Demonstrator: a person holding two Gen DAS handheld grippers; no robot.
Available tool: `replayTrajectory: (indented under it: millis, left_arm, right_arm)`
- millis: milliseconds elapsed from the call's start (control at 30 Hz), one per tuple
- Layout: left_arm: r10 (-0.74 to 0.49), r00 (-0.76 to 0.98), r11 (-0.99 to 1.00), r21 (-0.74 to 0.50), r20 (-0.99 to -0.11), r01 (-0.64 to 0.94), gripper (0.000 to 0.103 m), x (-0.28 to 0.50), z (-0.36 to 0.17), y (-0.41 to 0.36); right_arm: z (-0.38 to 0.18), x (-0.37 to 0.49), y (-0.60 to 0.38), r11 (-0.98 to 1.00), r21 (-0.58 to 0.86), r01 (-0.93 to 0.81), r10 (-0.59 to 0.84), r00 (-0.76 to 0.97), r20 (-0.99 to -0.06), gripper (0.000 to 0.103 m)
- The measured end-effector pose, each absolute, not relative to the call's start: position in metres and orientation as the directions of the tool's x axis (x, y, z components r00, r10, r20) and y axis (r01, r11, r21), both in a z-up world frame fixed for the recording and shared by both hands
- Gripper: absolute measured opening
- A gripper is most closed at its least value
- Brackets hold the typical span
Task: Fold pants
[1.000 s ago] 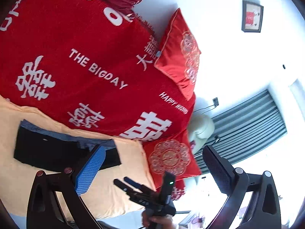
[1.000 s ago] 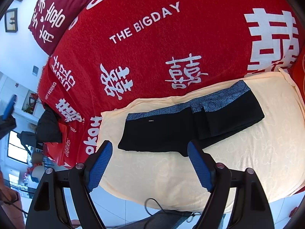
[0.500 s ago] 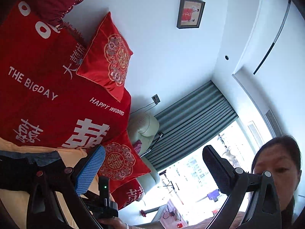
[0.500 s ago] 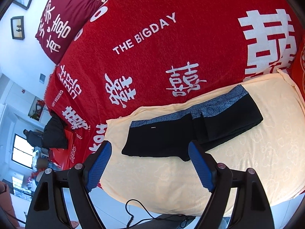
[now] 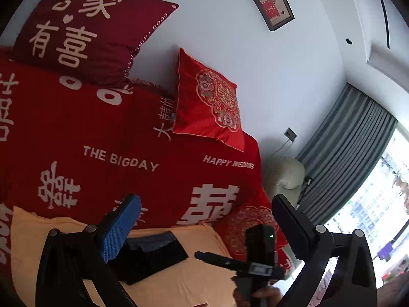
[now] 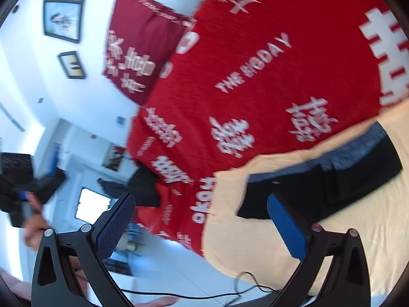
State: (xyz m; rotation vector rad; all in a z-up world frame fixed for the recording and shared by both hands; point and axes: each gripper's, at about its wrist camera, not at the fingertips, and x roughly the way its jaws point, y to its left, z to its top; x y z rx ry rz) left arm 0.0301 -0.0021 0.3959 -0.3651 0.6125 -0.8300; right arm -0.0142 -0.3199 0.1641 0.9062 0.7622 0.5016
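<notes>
Both tools stand off the bed with nothing between them: our left tool (image 5: pixel 204 220) gapes wide, our right tool (image 6: pixel 202 220) is opening. We judge folding finished; pants (image 6: pixel 332 176) lie compact on the yellow towel (image 6: pixel 345 230).

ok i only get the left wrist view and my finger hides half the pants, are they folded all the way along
Observer: Yes. The right wrist view shows the whole pants, folded into a long band, flat on the sheet.
Operator: anything in the right fingers
Observer: No. The right gripper is opening, with nothing between its fingers.
Operator: anything by the sheet edge
Observer: A black cable runs just below the near edge.
</notes>
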Motion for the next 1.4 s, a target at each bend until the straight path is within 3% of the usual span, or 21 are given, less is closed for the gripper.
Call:
replayTrajectory:
  millis: [167,333,400,633,800,1033,1200,1333,1367,1400]
  left_arm:
    - [-0.7,0.634,0.704,-0.461,-0.327,0.54,0.102,0.021,0.386,0.015]
    - [-0.616,0.646,0.786,-0.405,-0.451,0.467,0.102,0.037,0.348,0.02]
    - [-0.579,0.641,0.814,-0.389,-0.503,0.43,0.102,0.046,0.324,0.023]
    - [-0.424,0.524,0.906,-0.345,-0.738,0.247,0.102,0.09,0.211,0.043]
    - [-0.355,0.396,0.934,-0.336,-0.847,0.117,0.102,0.118,0.114,0.069]
    - [-0.28,0.239,0.957,-0.29,-0.93,-0.007,0.102,0.145,-0.012,0.082]
    - [-0.337,0.168,0.928,-0.357,-0.926,-0.106,0.102,0.159,-0.092,0.079]
    - [-0.329,0.172,0.919,-0.357,-0.929,-0.168,0.102,0.166,-0.127,0.073]
    - [-0.326,0.179,0.918,-0.356,-0.928,-0.177,0.102,0.167,-0.133,0.073]
    - [-0.322,0.187,0.917,-0.355,-0.928,-0.182,0.102,0.168,-0.138,0.073]
  right_arm:
    - [0.207,-0.013,-0.329,0.355,0.909,-0.218,0.779,0.607,-0.158,0.103]
    - [0.216,-0.011,-0.326,0.341,0.915,-0.217,0.78,0.609,-0.146,0.103]
    - [0.215,-0.008,-0.321,0.382,0.903,-0.195,0.763,0.618,-0.189,0.103]
    - [0.193,0.011,-0.288,0.734,0.68,0.007,0.531,0.618,-0.58,0.103]
    - [0.147,0.034,-0.271,0.835,0.532,0.141,0.4,0.508,-0.763,0.103]
    - [0.064,0.058,-0.242,0.919,0.347,0.186,0.277,0.323,-0.905,0.103]
    - [-0.021,0.069,-0.243,0.938,0.266,0.224,0.226,0.186,-0.956,0.103]
    - [-0.068,0.083,-0.263,0.954,0.197,0.227,0.163,0.162,-0.973,0.101]
    - [-0.079,0.09,-0.27,0.957,0.182,0.228,0.147,0.16,-0.976,0.092]
    - [-0.09,0.096,-0.277,0.959,0.163,0.233,0.128,0.156,-0.979,0.077]
